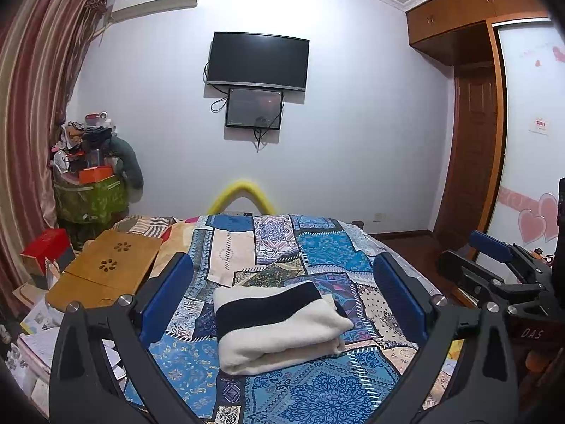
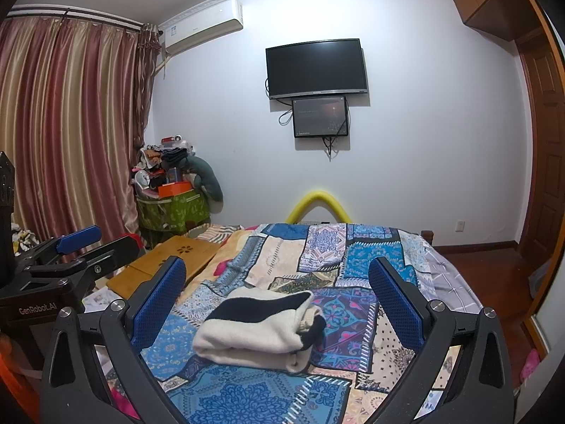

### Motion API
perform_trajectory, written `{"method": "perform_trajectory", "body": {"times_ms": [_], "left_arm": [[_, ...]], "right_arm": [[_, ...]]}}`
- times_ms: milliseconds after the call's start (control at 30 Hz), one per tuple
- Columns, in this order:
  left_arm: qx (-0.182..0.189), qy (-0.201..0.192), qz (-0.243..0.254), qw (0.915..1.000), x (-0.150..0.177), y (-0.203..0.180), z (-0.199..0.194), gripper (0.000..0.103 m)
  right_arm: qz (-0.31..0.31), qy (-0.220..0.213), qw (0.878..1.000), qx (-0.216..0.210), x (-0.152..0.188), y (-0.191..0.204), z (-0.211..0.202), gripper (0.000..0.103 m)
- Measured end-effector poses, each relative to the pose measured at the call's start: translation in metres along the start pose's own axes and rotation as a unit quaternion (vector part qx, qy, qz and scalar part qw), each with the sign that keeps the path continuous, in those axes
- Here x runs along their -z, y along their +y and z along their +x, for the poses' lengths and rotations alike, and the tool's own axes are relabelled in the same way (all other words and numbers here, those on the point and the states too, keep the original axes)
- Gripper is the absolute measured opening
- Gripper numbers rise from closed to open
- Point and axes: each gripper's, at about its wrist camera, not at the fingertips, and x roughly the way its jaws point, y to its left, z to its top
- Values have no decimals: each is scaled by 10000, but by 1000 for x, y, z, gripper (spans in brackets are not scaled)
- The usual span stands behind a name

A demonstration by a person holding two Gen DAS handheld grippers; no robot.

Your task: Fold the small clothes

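A folded white garment with a broad black stripe lies on the blue patchwork blanket covering the bed. My left gripper hovers just short of the garment, open, blue pads spread wider than the bundle, nothing between them. My right gripper is open in the same way and frames the garment from slightly further right. Each gripper shows in the other's view: the right one at the right edge, the left one at the left edge. Neither touches the garment.
A wooden lap desk rests on the bed's left side, with papers and a red box beside it. A cluttered green bag stands by the curtain. A yellow foam tube arches at the bed's far end. Wooden floor lies to the right.
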Motion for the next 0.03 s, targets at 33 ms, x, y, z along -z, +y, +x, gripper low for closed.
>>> {"method": "perform_trajectory", "body": {"times_ms": [33], "left_arm": [[-3,1,0,10000,0,0,0,103]], "right_arm": [[3,2,10000,0,0,0,0,103]]}}
